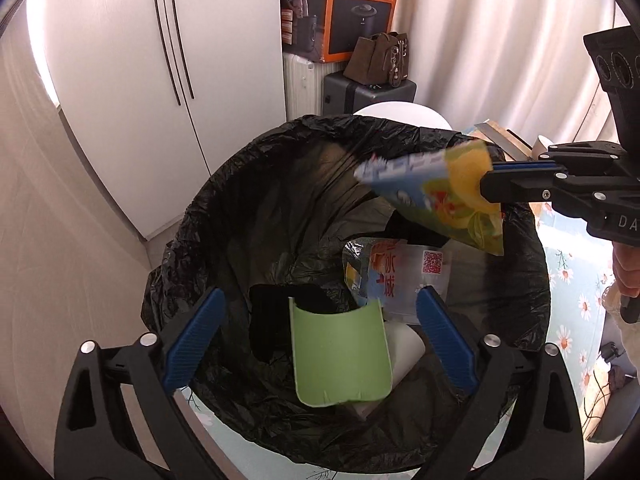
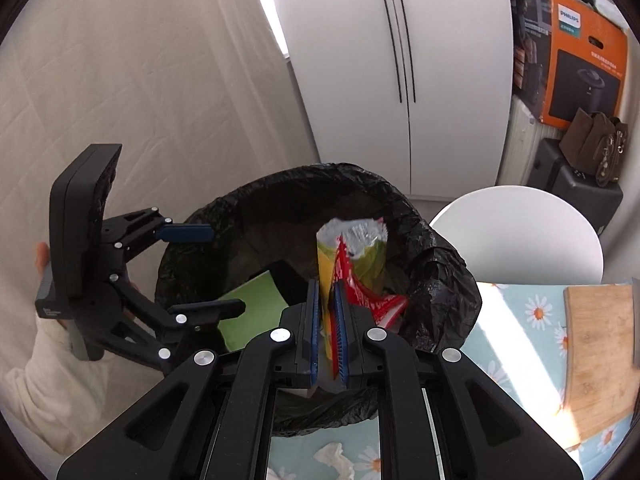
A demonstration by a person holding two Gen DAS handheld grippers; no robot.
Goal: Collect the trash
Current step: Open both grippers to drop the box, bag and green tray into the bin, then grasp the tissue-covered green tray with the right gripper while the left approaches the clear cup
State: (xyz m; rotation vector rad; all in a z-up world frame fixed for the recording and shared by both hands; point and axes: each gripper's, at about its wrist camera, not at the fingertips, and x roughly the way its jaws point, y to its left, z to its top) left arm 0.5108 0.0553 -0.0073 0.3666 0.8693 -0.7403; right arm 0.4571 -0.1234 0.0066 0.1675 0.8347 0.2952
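Note:
A bin lined with a black bag [image 1: 280, 136] [image 2: 280, 184] stands beside the table. Over its mouth, my left gripper [image 1: 320, 296] [image 2: 208, 270] is wide open, nothing touching its blue pads [image 1: 196, 340]. A green curved card piece [image 1: 340, 356] [image 2: 252, 308] sits loose inside the bin, below those fingers. My right gripper [image 2: 327, 286] [image 1: 490, 180] reaches over the bin's right rim, shut on a yellow and red snack bag [image 2: 352, 256] [image 1: 452, 196]. The bag's torn silver end sticks out over the bin. A clear wrapper with red print [image 1: 404, 276] and white paper [image 1: 404, 348] lie deeper in.
A floral tablecloth [image 2: 520, 320] [image 1: 568, 280] covers the table at right, with a wooden board [image 2: 600, 352] and a crumpled tissue [image 2: 334, 458] on it. A white round stool [image 2: 520, 236] stands behind the bin. A white wardrobe [image 1: 140, 80] and stacked boxes [image 1: 360, 8] line the back.

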